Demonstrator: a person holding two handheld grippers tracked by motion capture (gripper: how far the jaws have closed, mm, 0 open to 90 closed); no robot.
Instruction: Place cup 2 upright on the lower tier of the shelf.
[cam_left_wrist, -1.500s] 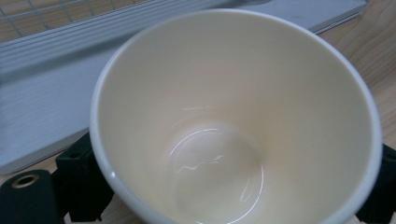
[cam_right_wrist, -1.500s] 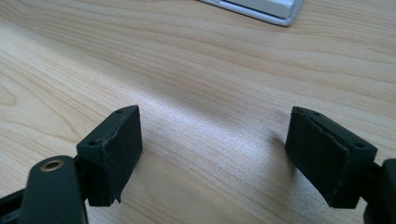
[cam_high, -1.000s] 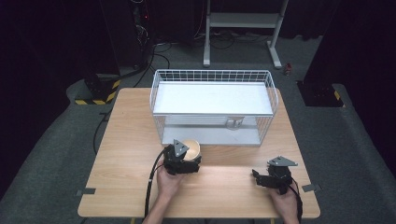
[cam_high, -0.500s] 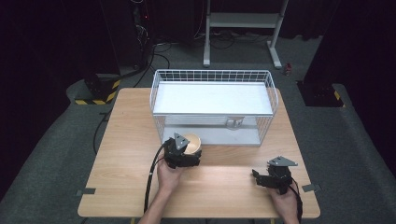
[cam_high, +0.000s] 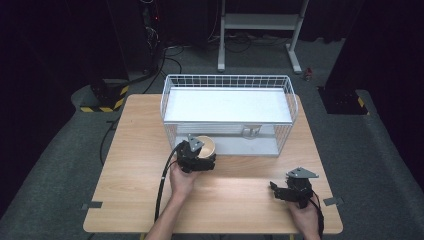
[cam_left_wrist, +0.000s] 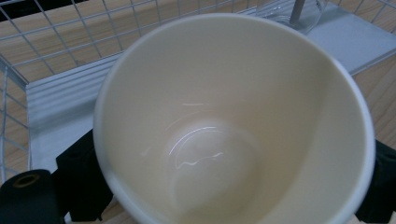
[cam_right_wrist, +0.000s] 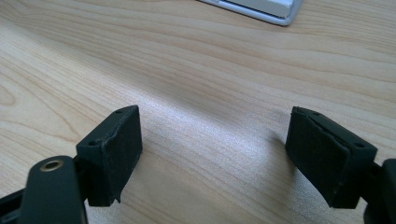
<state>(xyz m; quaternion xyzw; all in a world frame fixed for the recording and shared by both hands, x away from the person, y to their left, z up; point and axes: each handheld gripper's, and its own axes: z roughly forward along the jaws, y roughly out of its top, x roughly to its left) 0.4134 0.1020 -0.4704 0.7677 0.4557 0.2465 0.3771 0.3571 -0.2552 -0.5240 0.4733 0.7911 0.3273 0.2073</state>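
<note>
A cream cup (cam_high: 205, 145) is held just in front of the white wire basket (cam_high: 227, 77), with my left gripper (cam_high: 198, 159) shut on it. In the left gripper view the cup (cam_left_wrist: 224, 121) tilts its empty inside toward the camera, and a black pad (cam_left_wrist: 79, 179) presses its wall on each side. My right gripper (cam_high: 278, 192) rests low over the wooden table (cam_high: 135, 150) near the front right corner. In the right gripper view it (cam_right_wrist: 212, 154) stands open with only bare wood between its pads.
The basket has a white floor (cam_high: 227, 105), and a small clear object (cam_high: 250, 131) stands by its front wall. Behind the table are a white stand (cam_high: 260, 22), cables and a yellow-black striped block (cam_high: 102, 105) on the grey floor.
My left gripper has carried the cup a little forward, closer to the basket's front wall. The right gripper has stayed where it was.
</note>
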